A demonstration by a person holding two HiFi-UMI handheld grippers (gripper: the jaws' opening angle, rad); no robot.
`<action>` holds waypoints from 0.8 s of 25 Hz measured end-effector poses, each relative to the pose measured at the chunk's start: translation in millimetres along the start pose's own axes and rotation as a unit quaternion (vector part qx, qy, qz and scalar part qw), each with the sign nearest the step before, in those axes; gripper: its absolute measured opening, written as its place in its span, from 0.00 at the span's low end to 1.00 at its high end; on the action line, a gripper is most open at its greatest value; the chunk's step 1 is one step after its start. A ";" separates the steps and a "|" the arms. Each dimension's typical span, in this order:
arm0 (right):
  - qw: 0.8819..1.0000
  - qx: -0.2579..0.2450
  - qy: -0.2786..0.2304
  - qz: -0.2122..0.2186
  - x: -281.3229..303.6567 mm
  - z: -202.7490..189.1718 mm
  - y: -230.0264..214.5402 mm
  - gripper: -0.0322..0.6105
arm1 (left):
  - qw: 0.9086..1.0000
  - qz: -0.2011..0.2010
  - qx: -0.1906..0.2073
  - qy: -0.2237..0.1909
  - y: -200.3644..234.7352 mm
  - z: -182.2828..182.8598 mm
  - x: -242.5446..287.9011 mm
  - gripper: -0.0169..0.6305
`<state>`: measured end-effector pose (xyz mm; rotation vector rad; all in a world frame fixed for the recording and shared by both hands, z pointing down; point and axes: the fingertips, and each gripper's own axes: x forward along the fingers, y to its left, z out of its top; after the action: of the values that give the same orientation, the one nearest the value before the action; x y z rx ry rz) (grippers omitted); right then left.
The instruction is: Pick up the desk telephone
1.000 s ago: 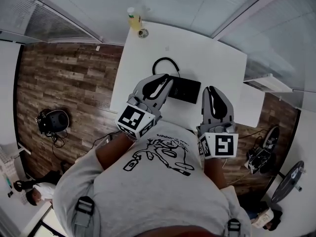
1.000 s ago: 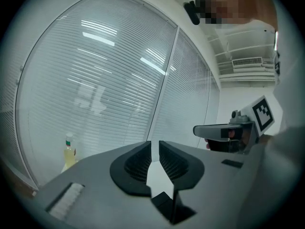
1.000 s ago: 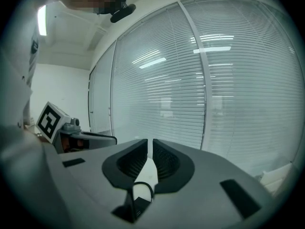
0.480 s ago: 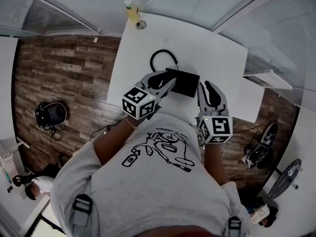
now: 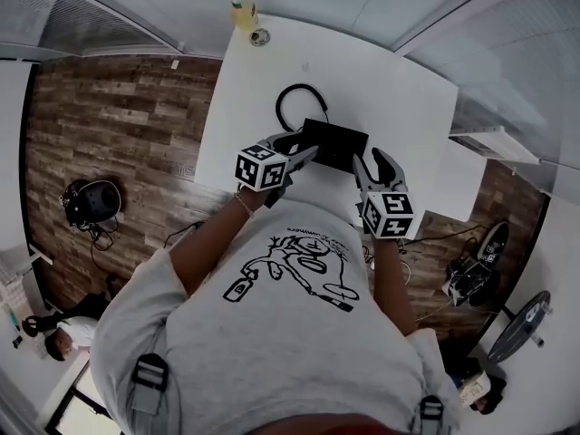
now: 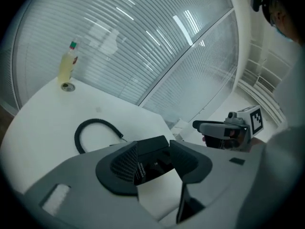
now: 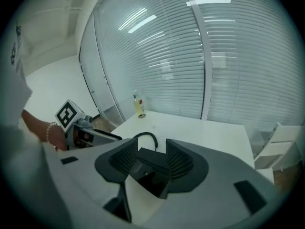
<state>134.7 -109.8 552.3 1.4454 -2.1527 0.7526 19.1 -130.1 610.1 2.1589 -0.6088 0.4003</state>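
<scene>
Setting: office. Evidence: glass partition walls (image 7: 157,56) with slatted blinds (image 6: 143,46) fill the upper frame in both gripper views, with strip-light reflections (image 6: 183,22) in the glass. Head view: white worktop (image 5: 381,89) at centre carries a desk telephone (image 5: 335,145) with coiled cord (image 5: 299,86); wood-plank floor (image 5: 118,134) at left.

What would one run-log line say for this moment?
left tool: jaws opening, desk telephone between, unclamped | right tool: jaws opening, desk telephone between, unclamped | desk telephone: on white table, cord looped behind
</scene>
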 end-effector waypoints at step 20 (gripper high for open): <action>0.988 0.093 0.121 0.020 58.7 -101.3 -31.8 0.41 | 0.988 -0.016 -0.129 0.088 78.5 -89.2 48.1 0.44</action>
<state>149.0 -94.2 671.7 1.3249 -1.9738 1.1079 9.4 -114.4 737.0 1.8615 -0.4966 0.4638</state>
